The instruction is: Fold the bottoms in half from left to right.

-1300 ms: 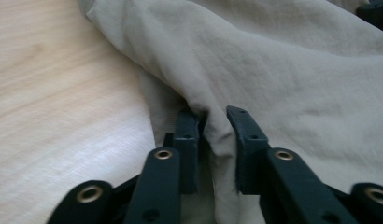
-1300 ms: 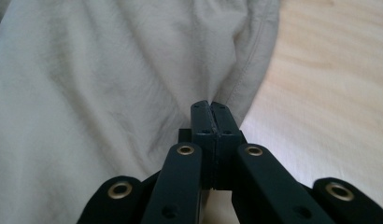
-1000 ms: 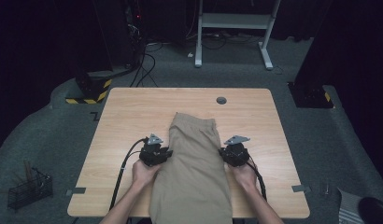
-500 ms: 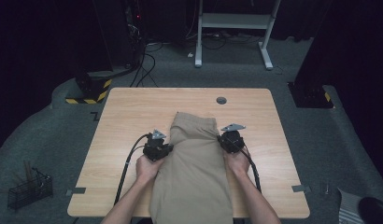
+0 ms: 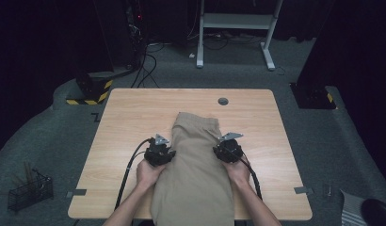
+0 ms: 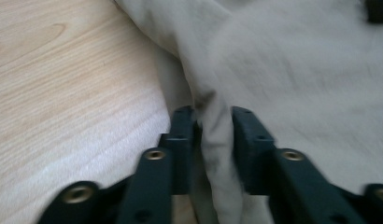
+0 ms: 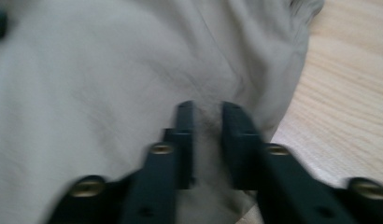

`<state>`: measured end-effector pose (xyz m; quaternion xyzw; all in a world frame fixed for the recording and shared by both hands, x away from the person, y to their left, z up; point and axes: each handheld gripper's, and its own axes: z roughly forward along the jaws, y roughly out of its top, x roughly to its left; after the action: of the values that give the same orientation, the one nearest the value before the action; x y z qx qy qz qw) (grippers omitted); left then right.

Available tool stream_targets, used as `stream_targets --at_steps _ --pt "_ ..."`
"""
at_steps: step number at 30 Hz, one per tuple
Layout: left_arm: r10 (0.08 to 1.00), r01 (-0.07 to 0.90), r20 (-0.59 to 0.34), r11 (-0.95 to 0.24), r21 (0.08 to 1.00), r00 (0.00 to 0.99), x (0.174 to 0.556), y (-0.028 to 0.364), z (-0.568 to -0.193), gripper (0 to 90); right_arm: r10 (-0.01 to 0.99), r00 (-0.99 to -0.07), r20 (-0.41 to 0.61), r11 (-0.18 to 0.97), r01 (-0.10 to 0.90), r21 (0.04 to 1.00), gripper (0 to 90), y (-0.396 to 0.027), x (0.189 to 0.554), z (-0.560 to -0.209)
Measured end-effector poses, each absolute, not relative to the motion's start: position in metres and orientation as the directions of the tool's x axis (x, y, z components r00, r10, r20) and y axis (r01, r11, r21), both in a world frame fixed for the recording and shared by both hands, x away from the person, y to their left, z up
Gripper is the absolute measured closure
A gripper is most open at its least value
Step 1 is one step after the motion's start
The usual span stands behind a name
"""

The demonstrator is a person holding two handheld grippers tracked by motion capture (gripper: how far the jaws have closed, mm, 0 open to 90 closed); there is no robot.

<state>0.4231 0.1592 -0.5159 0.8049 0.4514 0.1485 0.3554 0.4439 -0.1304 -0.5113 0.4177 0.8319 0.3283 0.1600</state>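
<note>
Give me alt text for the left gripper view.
Two black jaws of the left gripper pinch a raised fold of tan cloth at its edge. Bare wooden table lies to the left.

Fold of beige cloth (image 6: 213, 126) pinched between black jaws of left gripper (image 6: 213, 119), jaws having just been opening slightly. Cloth is spread rightward; wooden table (image 6: 63, 93) seen left.

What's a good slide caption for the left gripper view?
Left hand-held gripper pinching a raised fold at the edge of the beige garment on the wooden table.
</note>
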Motion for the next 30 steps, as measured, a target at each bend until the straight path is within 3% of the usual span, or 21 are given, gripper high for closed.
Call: stream_targets --at_steps 1,4,7,8,9,12,15,20,22,27,30 --pt "0.830 0.620 -0.074 -0.350 0.702 0.552 0.426 0.159 -0.515 75.5 0.794 -0.608 0.011 0.437 0.583 0.685 88.6 -0.131 0.444 -0.513" --pt "0.832 0.615 -0.042 -0.374 0.695 0.554 0.434 0.157 -0.514 77.8 0.798 -0.602 -0.031 0.451 0.562 0.694 90.0 -0.129 0.447 -0.515" --pt "0.845 0.614 -0.076 -0.320 0.721 0.529 0.442 0.162 -0.518 70.1 0.814 -0.578 -0.061 0.457 0.572 0.681 89.9 -0.130 0.460 -0.514" --pt "0.862 0.639 -0.081 -0.306 0.706 0.501 0.444 0.163 -0.516 63.4 0.824 -0.563 -0.059 0.443 0.575 0.688 87.4 -0.132 0.463 -0.514" --pt "0.863 0.644 -0.086 -0.302 0.703 0.499 0.443 0.164 -0.514 52.2 0.834 -0.552 -0.022 0.410 0.592 0.693 76.6 -0.136 0.465 -0.514" --pt "0.836 0.605 -0.117 -0.283 0.745 0.536 0.422 0.169 -0.504 48.3 0.831 -0.556 0.021 0.376 0.589 0.715 63.7 -0.142 0.453 -0.509" --pt "0.813 0.612 -0.138 -0.302 0.731 0.566 0.398 0.171 -0.500 42.6 0.807 -0.590 0.027 0.382 0.555 0.739 55.6 -0.144 0.429 -0.501" --pt "0.816 0.628 -0.122 -0.330 0.705 0.565 0.382 0.172 -0.507 43.0 0.778 -0.626 0.046 0.402 0.552 0.730 51.4 -0.143 0.409 -0.502" --pt "0.823 0.642 -0.119 -0.333 0.691 0.555 0.383 0.172 -0.513 48.3 0.773 -0.633 0.042 0.420 0.560 0.714 58.0 -0.142 0.408 -0.507" --pt "0.832 0.615 -0.077 -0.341 0.711 0.550 0.395 0.173 -0.517 71.1 0.769 -0.639 -0.002 0.463 0.555 0.691 88.5 -0.140 0.414 -0.514" --pt "0.844 0.619 -0.072 -0.329 0.714 0.532 0.409 0.171 -0.517 75.5 0.777 -0.629 -0.032 0.469 0.542 0.697 89.7 -0.138 0.422 -0.515"
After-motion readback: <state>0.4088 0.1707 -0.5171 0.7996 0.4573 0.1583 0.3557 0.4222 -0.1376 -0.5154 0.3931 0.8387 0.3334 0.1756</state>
